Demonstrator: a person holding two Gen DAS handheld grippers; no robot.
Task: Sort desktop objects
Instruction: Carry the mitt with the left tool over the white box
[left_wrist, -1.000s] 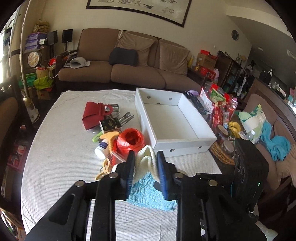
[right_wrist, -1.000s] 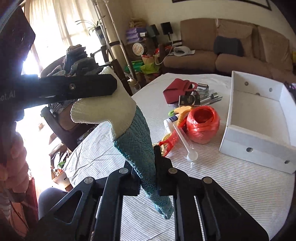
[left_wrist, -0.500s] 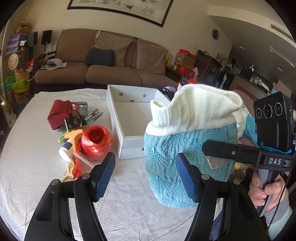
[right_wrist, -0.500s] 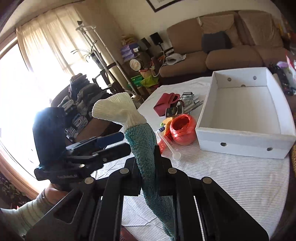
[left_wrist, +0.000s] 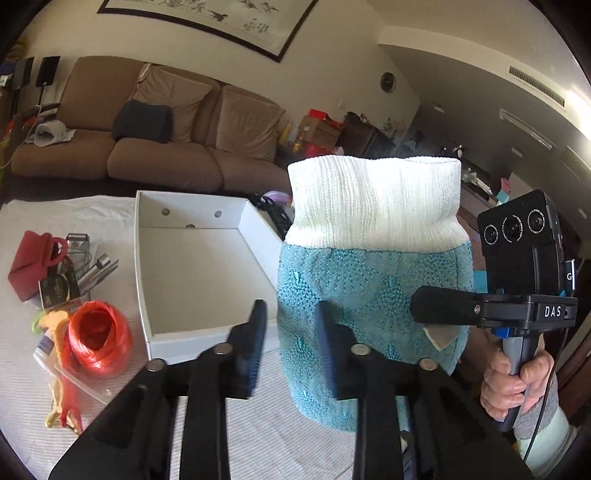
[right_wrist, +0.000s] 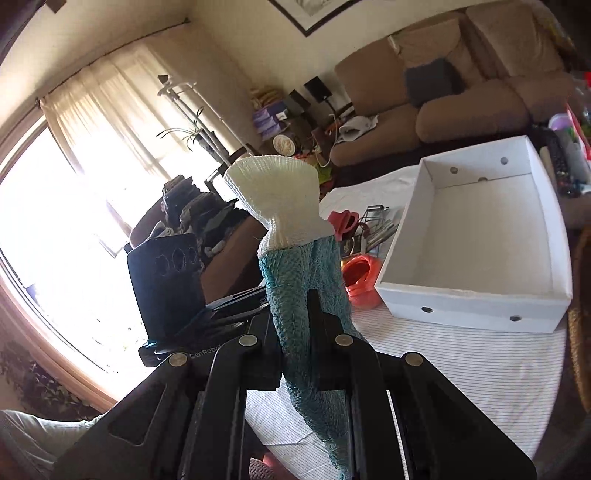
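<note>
The left gripper's (left_wrist: 288, 332) jaws stand apart with nothing between them; they have just been opening and then eased in a little, and the mitt (left_wrist: 373, 254) they were on a second ago now hangs free just past their right finger. In the left wrist view the mitt shows broadside, white cuff up and blue knit body down, its long axis upright, held from the right by the right gripper (left_wrist: 424, 308), whose handle sits in the person's hand (left_wrist: 513, 380). The white box (left_wrist: 192, 273) lies on the table (left_wrist: 33, 325) to the left of the mitt and beyond the left jaws, toward the far edge, and it shows empty. The red twine ball (left_wrist: 98, 336), a red pouch (left_wrist: 31, 269) and small metal pieces lie along the table's left side. In the right wrist view the right gripper (right_wrist: 308, 332) is clamped shut on the blue knit, the mitt rising between its fingers with the cuff flaring above and the tail hanging below. The box (right_wrist: 476, 306) lies ahead and to the right, near the table's right edge, so the move to come probably turns on carrying the mitt rightward over its near wall. The right hand alone has it; the left gripper (right_wrist: 236, 299) sits to the left, apart from the mitt. A second ago both grippers were at the mitt low over the table; now it is higher and the box looms closer.
</note>
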